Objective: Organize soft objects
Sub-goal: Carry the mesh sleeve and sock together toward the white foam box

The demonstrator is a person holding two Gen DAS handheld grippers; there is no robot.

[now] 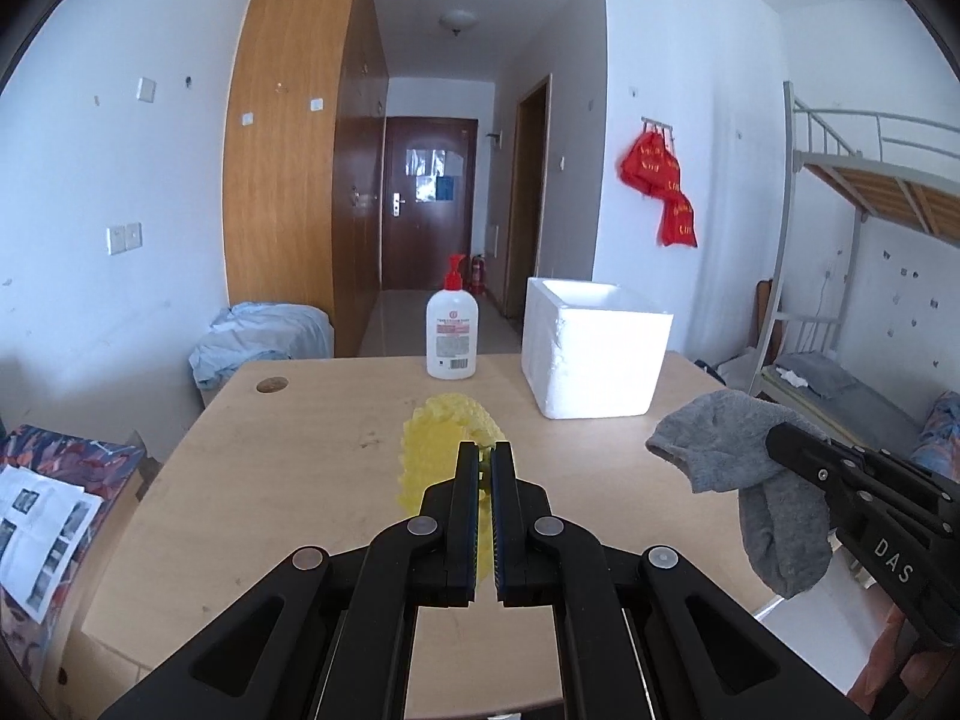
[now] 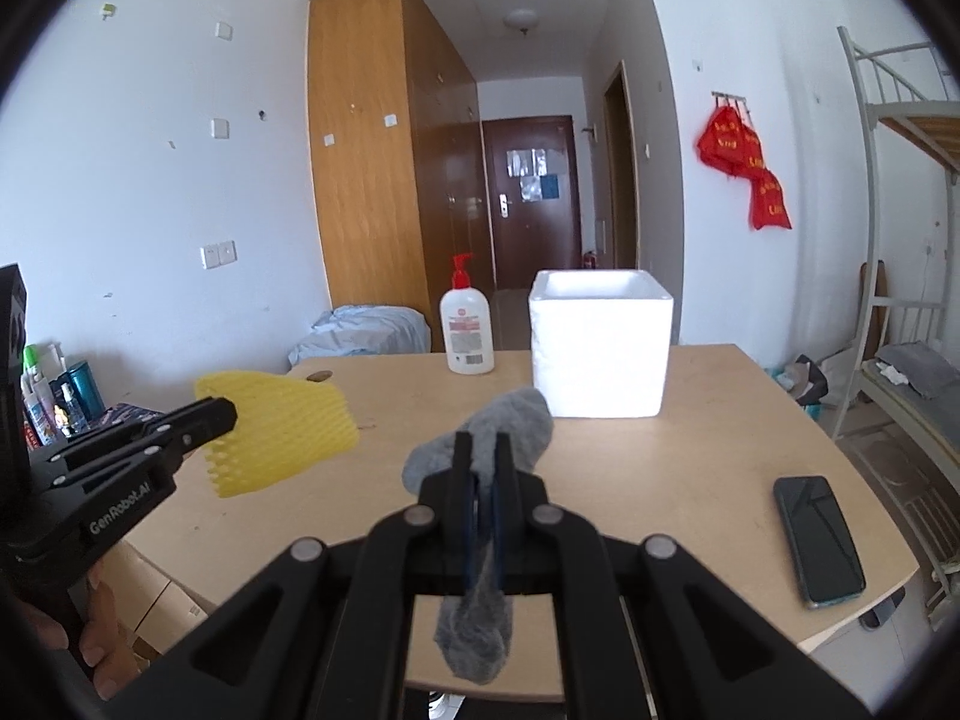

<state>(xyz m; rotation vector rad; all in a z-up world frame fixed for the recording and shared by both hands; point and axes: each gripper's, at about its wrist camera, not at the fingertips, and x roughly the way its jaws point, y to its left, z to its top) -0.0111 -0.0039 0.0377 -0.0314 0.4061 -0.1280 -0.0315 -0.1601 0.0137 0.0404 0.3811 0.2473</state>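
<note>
My left gripper [image 1: 485, 450] is shut on a yellow foam net sleeve [image 1: 438, 438] and holds it above the wooden table [image 1: 288, 480]. It also shows in the right wrist view [image 2: 282, 432], held up at the left by the left gripper [image 2: 225, 411]. My right gripper [image 2: 483, 441] is shut on a grey sock [image 2: 498, 420], which hangs down between the fingers. In the left wrist view the sock [image 1: 738, 456] dangles from the right gripper [image 1: 777, 438] at the right. A white foam box [image 2: 600, 342], open on top, stands at the table's far side.
A white pump bottle [image 2: 467, 330] with a red pump stands left of the box. A black phone [image 2: 817, 540] lies near the table's right edge. Bottles [image 2: 42, 390] stand at the far left. A bunk bed [image 2: 900, 240] is at the right.
</note>
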